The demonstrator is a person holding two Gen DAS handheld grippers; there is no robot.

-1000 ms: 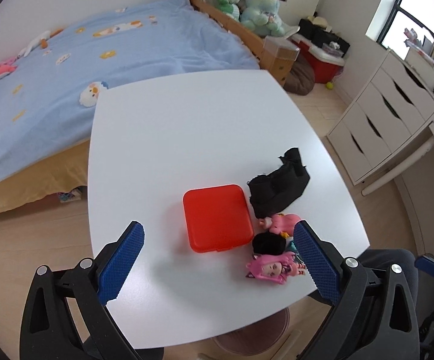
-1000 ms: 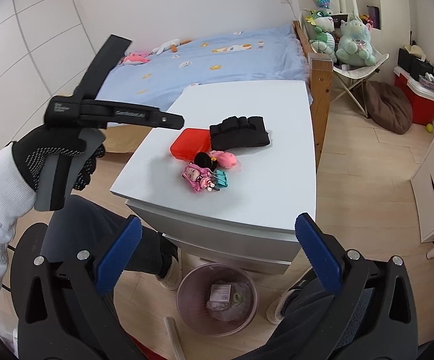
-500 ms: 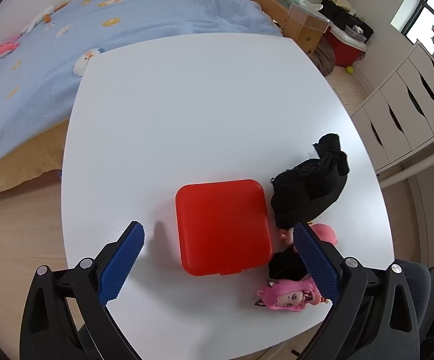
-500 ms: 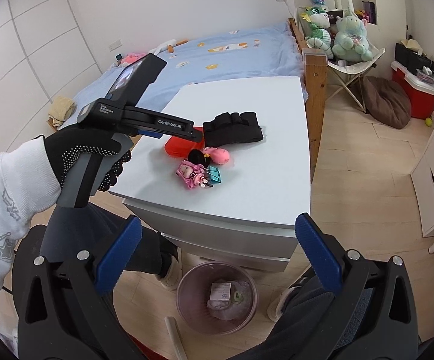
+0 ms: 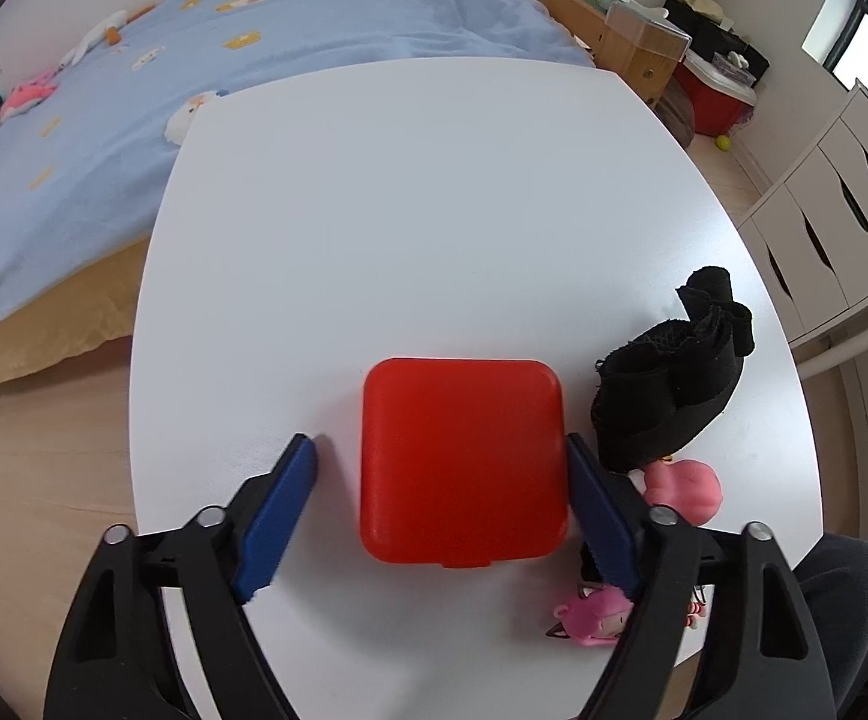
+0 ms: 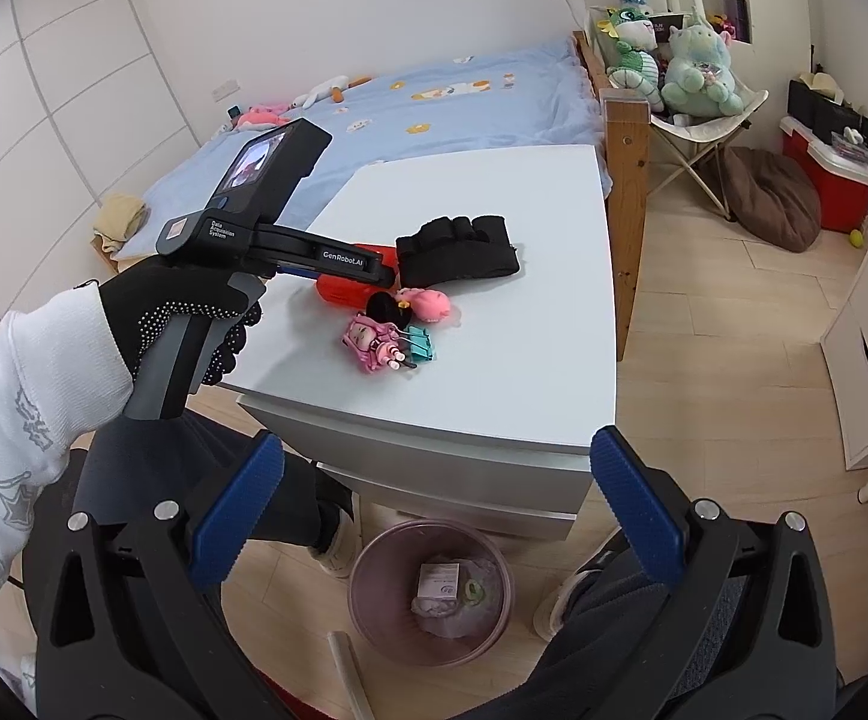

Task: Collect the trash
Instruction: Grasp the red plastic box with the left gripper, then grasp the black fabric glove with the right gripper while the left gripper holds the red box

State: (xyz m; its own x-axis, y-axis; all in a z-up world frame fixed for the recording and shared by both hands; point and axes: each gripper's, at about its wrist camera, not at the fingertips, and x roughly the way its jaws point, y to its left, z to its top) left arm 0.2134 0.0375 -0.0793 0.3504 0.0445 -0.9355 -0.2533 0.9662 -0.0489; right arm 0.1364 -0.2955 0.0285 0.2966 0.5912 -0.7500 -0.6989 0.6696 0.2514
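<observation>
A flat red plastic box [image 5: 462, 461] lies on the white table [image 5: 422, 210] near its front edge. My left gripper [image 5: 441, 456] is open, its blue fingers straddling the box; the right finger touches the box's side, the left one stands a little off. The right wrist view shows the box [image 6: 344, 290] partly hidden behind the left gripper's body. My right gripper [image 6: 431, 468] is open and empty, held off the table's corner above a pink trash bin [image 6: 431, 591] on the floor holding several scraps.
A black glove [image 5: 670, 387] lies right of the box. A pink pig toy [image 5: 685, 489], a pink-haired doll [image 6: 371, 341] and a teal binder clip [image 6: 419, 343] sit by the table's front edge. A bed [image 5: 134, 90] stands behind the table, white drawers [image 5: 841, 204] to the right.
My left gripper has come down and forward over the table until its fingers flank the red box. The right gripper has hardly moved.
</observation>
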